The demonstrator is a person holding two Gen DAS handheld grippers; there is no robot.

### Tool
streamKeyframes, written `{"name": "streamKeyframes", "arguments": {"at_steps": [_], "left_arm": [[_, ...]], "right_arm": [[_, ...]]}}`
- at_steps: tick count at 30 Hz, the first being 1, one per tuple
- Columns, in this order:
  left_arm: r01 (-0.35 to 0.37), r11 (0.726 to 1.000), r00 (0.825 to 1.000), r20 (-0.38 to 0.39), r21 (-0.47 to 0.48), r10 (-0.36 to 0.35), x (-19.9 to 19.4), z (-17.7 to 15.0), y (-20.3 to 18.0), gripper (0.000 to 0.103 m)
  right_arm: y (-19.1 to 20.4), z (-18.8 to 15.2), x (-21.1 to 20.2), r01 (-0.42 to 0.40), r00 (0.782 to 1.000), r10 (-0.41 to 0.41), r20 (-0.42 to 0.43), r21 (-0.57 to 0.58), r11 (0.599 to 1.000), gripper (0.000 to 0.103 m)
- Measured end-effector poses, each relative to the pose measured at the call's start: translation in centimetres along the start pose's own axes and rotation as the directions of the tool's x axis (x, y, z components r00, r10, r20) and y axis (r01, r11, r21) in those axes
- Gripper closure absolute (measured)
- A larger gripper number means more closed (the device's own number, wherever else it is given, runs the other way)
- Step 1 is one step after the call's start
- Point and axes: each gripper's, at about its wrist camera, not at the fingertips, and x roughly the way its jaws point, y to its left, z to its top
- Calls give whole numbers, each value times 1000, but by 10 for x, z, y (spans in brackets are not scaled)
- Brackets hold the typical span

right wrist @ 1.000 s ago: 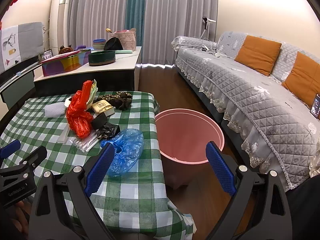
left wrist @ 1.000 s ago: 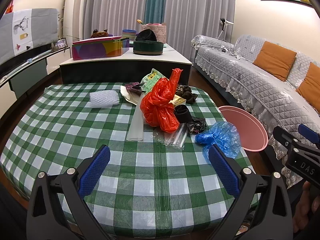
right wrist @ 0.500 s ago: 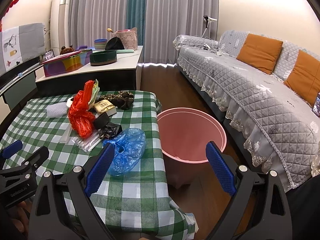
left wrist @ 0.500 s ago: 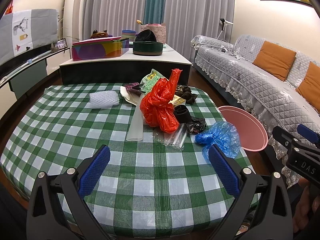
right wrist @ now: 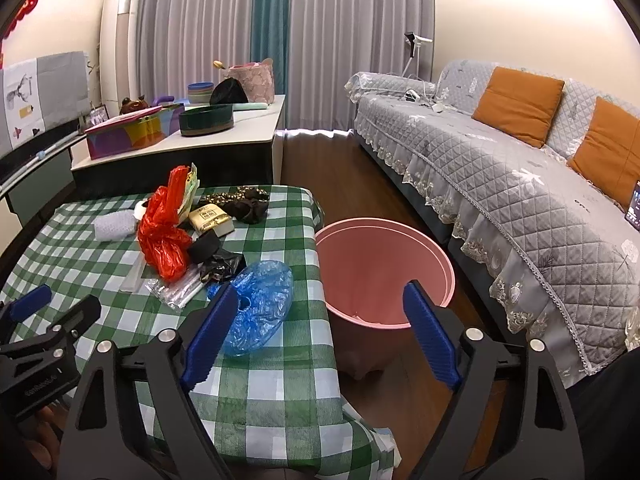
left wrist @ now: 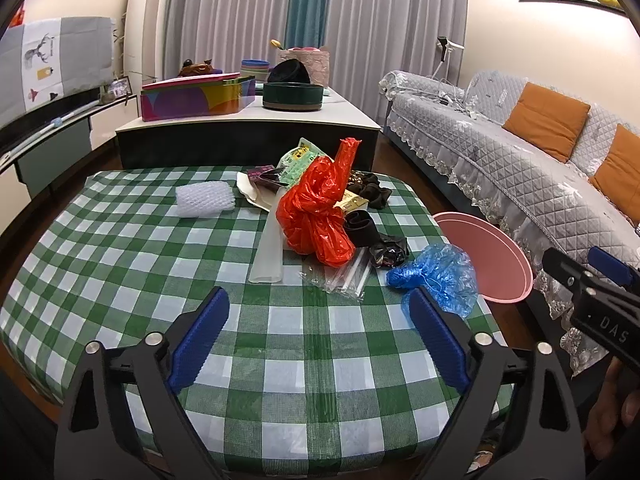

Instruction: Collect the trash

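Observation:
A heap of trash lies on the green-checked table (left wrist: 132, 280): a red plastic bag (left wrist: 316, 216), a blue plastic cover (left wrist: 438, 272), a clear wrapper (left wrist: 344, 276), black crumpled film (left wrist: 388, 250) and a white foam net (left wrist: 204, 200). A pink bin (right wrist: 384, 260) stands on the floor at the table's right edge. My left gripper (left wrist: 318, 308) hovers over the near part of the table; its jaws are closing with nothing between them. My right gripper (right wrist: 320, 296) hangs over the table corner beside the blue cover (right wrist: 260, 300); its jaws are closing too, on nothing.
A low cabinet (left wrist: 248, 128) with boxes and bowls stands behind the table. A grey quilted sofa (right wrist: 520, 184) with orange cushions runs along the right. Wooden floor (right wrist: 340, 160) lies between sofa, bin and cabinet.
Both grippers' blue pads have drawn slightly closer together. The trash and the bin lie as before.

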Motion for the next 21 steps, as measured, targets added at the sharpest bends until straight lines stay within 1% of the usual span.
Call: {"name": "streamKeyframes", "arguments": {"at_steps": [6,13,16,20,21], "left_arm": [[5,1000,1000,5,9,-5,0,0,-1,22],[0,1000,1000,-3,0,0,4,0,0,29],[-8,1000,1000,-6,-6,8,9,1,1,35],[-18,1000,1000,-9,-26,17,18,2,4,37],[-21,999,1000,-9,-27,21,20,2,5,39]], "right_arm": [[-3,1,-1,-9,1000,9,1,23,1000,28],[0,1,2,-36,999,36,-11,38,999,28],[2,2,8,-44,999,44,-22,39,998,28],[3,2,18,-64,997,66,-42,57,996,28],[4,3,21,-68,996,71,-46,62,996,28]]}}
